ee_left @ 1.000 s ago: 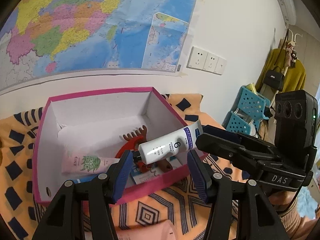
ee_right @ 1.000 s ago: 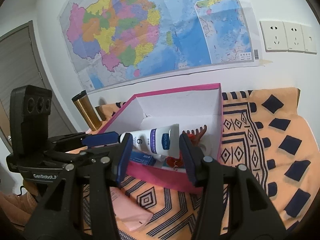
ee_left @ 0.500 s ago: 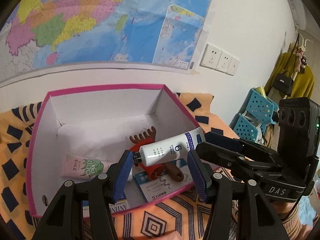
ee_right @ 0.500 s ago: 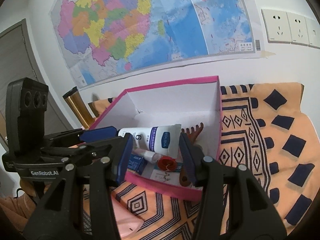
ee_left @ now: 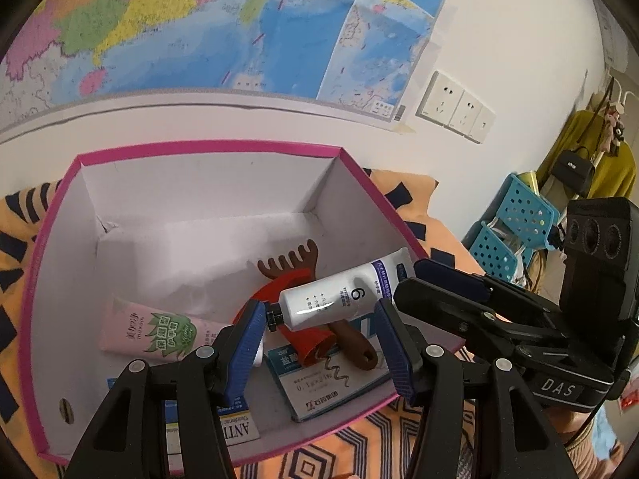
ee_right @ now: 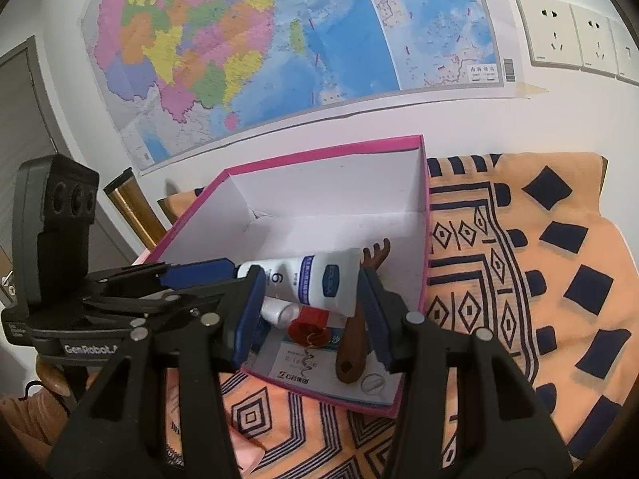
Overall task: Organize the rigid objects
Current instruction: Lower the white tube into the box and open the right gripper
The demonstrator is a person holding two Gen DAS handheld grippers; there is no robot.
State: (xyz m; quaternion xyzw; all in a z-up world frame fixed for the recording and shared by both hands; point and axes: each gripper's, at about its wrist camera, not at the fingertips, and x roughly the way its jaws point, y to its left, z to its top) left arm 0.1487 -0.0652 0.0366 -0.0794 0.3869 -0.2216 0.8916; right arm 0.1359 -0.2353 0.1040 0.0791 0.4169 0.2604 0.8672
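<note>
A white tube marked "6" (ee_left: pixel 343 295) hangs over the open pink box (ee_left: pixel 207 147). My right gripper (ee_right: pixel 311 311) pinches its flat crimped end (ee_right: pixel 331 285). My left gripper (ee_left: pixel 319 339) has its fingers on either side of the capped end, with its left pad against the black cap (ee_left: pixel 273 315). Inside the box lie a pink tube with green leaves (ee_left: pixel 155 329), a red object (ee_left: pixel 295 319), a brown antler-shaped comb (ee_left: pixel 319 307), a blue-and-white medicine carton (ee_left: pixel 331 379) and another carton (ee_left: pixel 235 427).
The box sits on an orange cloth with dark blue patterns (ee_right: pixel 539 279). A wall map (ee_right: pixel 279 40) and sockets (ee_right: pixel 575 36) are behind. A gold flask (ee_right: pixel 131 207) stands left of the box. Blue baskets (ee_left: pixel 515 231) stand at right. A pink item (ee_right: pixel 239 447) lies before the box.
Both grippers have carried the white tube forward, from above the box's near wall to over its inside. The box contents have come into fuller view.
</note>
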